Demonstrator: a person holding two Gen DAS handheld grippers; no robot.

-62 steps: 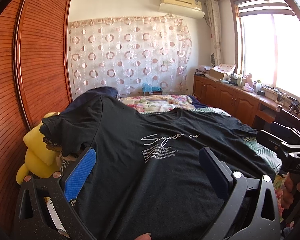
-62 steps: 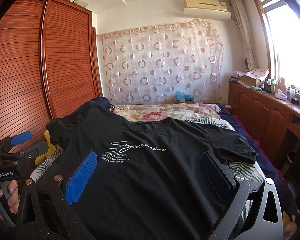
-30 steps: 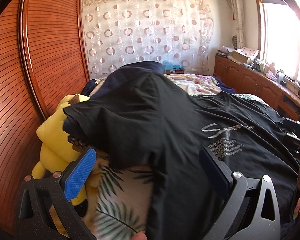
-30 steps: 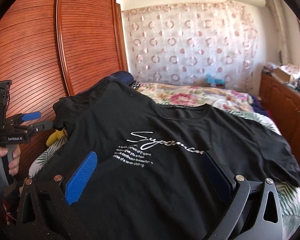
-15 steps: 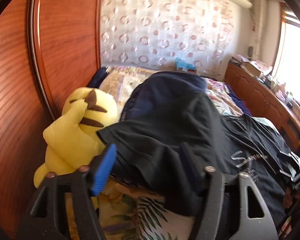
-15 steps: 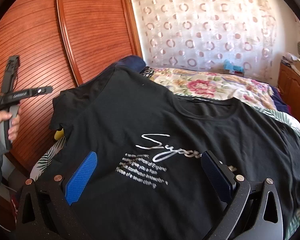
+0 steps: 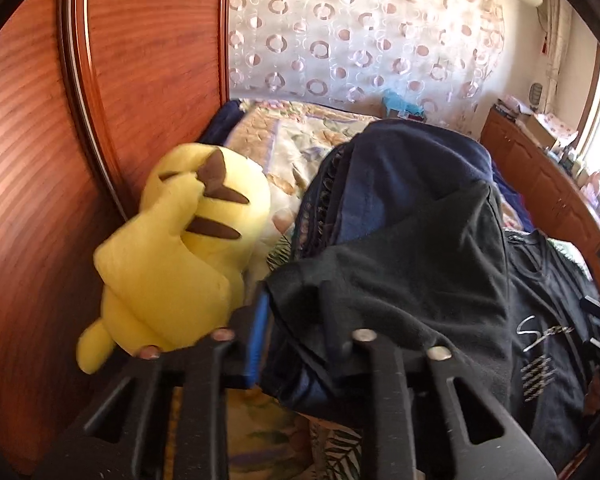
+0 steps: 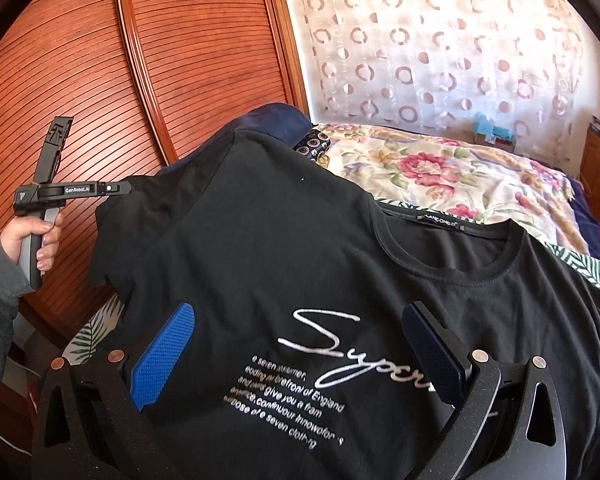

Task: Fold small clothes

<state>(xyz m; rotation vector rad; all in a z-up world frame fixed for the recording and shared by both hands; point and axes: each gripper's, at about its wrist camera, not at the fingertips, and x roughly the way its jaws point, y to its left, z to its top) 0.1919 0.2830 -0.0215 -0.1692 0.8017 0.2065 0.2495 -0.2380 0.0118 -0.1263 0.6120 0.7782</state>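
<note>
Black T-shirt [image 8: 300, 248] lies face up on the bed [image 8: 452, 176], white script print toward the right gripper [image 8: 300, 356]. Collar and label sit at upper right in the right wrist view; the shirt's far-left part drapes over a dark blue bundle [image 7: 412, 168].

Left gripper [image 7: 292, 320]: fingers drawn close together on the T-shirt's left sleeve [image 7: 340, 280], cloth bunched between the blue pad [image 7: 258, 336] and the opposite finger. In the right wrist view this gripper [image 8: 118, 188] meets the sleeve edge, with the person's hand [image 8: 40, 240] on its handle.

Right gripper: jaws spread wide, nothing between them, hovering low over the printed chest area. Contact with the fabric cannot be told.

Yellow plush toy [image 7: 180, 264] sits just left of the pinched sleeve, against the wooden wardrobe doors [image 7: 40, 160]. Floral bedspread [image 8: 440, 168] and circle-pattern curtain [image 8: 440, 40] are behind the shirt.
</note>
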